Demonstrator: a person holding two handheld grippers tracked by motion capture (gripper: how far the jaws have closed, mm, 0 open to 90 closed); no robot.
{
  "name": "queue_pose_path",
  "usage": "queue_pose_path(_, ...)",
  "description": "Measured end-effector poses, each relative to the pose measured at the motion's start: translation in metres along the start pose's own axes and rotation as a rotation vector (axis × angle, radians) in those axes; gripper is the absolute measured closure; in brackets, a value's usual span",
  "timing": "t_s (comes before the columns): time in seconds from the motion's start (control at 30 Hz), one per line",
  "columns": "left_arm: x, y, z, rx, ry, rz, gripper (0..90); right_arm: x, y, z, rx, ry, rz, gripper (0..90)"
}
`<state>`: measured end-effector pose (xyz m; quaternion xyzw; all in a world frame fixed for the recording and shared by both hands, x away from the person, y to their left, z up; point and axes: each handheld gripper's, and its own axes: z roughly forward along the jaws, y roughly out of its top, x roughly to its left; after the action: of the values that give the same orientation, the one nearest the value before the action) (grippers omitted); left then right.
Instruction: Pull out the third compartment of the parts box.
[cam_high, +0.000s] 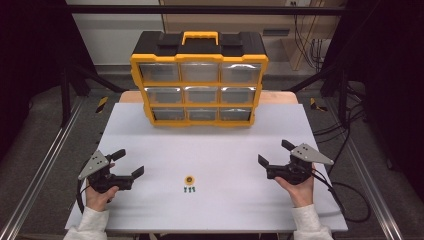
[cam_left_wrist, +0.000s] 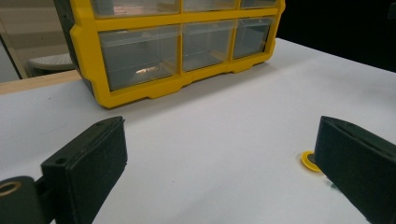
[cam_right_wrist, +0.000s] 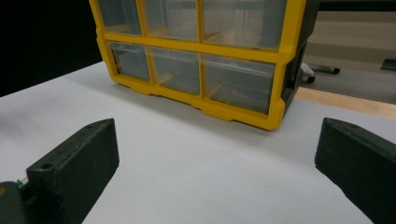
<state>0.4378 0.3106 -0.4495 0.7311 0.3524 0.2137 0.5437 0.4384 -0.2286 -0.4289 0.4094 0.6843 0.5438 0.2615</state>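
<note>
High view: a white table (cam_high: 225, 150) carries a yellow-and-black organizer (cam_high: 199, 80) at its far middle, standing upright with a yellow handle on top and nine clear drawers in three rows of three facing the person. Near the front edge, about midway between the hands, lies a small yellow disc (cam_high: 189, 180) with a few tiny green bits (cam_high: 189, 189) just in front of it (too small to tell what they are).

At the near left, the left gripper (cam_high: 131, 164) is held in the person's hand (cam_high: 96, 196), jaws spread wide with nothing between them, pointing toward the table's middle. At the near right, the right gripper (cam_high: 273, 154) sits in the other hand (cam_high: 299, 189), jaws likewise wide apart and empty. Both are well apart from the disc and the organizer.

Left gripper view has the disc (cam_left_wrist: 308, 161) touching the edge of the right-hand jaw in the picture, partly hidden behind it, and the organizer (cam_left_wrist: 140, 88) beyond. Right gripper view looks at the organizer's (cam_right_wrist: 224, 109) lower drawers across bare table.
</note>
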Motion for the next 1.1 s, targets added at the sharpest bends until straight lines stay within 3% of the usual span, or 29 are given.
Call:
queue_pose_path(0.3,0.001,-0.001,0.0,0.001,0.001,-0.001,2.6,0.012,0.018,0.016,0.027,-0.028,-0.078,0.5)
queue_pose_path(0.4,0.001,-0.001,0.0,0.002,0.003,-0.002,2.6,0.017,0.026,0.023,0.04,-0.037,-0.114,0.5)
queue_pose_path(0.47,0.001,-0.001,0.0,0.001,0.004,-0.002,2.6,0.024,0.035,0.029,0.058,-0.053,-0.166,0.5)
queue_pose_path(0.6,0.001,-0.001,0.0,0.003,0.006,-0.003,2.6,0.028,0.044,0.035,0.065,-0.06,-0.196,0.6)
queue_pose_path(0.63,0.001,-0.001,0.0,0.004,0.006,-0.002,2.7,0.031,0.051,0.038,0.065,-0.067,-0.221,0.6)
queue_pose_path(0.93,0.002,-0.002,0.0,0.008,0.006,-0.003,2.8,0.037,0.075,0.049,0.097,-0.109,-0.34,1.1)
queue_pose_path(1.1,0.002,-0.002,0.0,0.01,0.007,-0.002,2.8,0.037,0.086,0.052,0.098,-0.123,-0.379,2.0)
